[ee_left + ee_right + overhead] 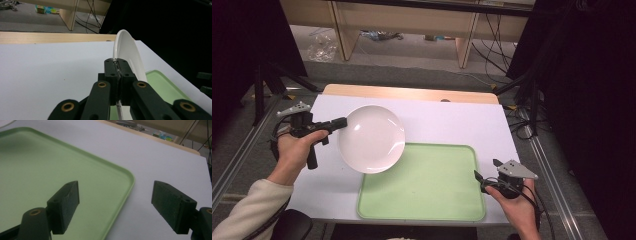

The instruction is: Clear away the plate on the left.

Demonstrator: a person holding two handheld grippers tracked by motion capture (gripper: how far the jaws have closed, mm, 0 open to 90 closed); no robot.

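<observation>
Green tray (437,185) beneath gripped white plate (371,138)

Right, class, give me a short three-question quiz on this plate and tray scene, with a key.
1. True or false: the left gripper is shut on the rim of the white plate.
2. Which colour is the tray: A blue, B green, C red?
3. Fill in: the right gripper has its jaws ____ and holds nothing.

Key: 1 true; 2 B; 3 open.
</observation>
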